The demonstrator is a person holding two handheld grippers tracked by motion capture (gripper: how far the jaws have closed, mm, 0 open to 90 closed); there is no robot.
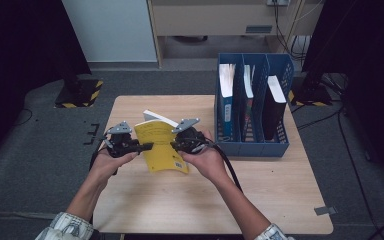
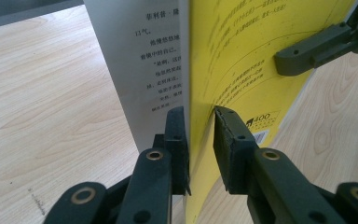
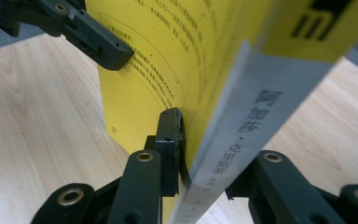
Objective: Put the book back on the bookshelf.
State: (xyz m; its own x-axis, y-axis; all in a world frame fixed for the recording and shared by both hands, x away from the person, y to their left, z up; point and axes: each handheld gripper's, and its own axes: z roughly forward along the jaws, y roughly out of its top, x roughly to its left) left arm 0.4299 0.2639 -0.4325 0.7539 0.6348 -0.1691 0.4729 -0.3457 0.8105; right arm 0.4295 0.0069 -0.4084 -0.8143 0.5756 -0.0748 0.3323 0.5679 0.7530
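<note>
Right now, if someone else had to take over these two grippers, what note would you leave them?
Left gripper: jaws shut on the yellow book, clamping its left edge.
Right gripper: jaws shut on the same book, at the spine side.
The book is held above the wooden table, between the two grippers, with its yellow cover facing the person.
The blue file rack stands at the table's right side, with three books upright in its slots: one white-topped, one thin, one black.
Done: book picked up with both grippers.
Left, probably: carry it to the rack and slide it into a slot.
</note>
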